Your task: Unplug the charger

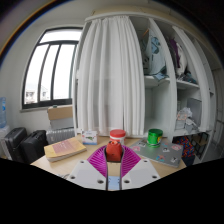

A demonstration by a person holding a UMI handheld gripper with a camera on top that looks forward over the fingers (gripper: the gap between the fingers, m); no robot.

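Observation:
A small red rounded thing, apparently the charger [114, 150], sits between my gripper's [114, 156] two magenta pads [97, 158] and touches both. The fingers stand close together and press on it. It is held above a light wooden table [50, 163]. No cable or socket shows. Just beyond the fingers a jar with a red lid [117, 134] stands on the table.
A flat pink-and-tan box [64, 149] lies left of the fingers. A green cup [154, 137] and a clear plastic container [166, 153] stand to the right. Behind are a white curtain [112, 80], a window [52, 68] and open shelves [178, 70].

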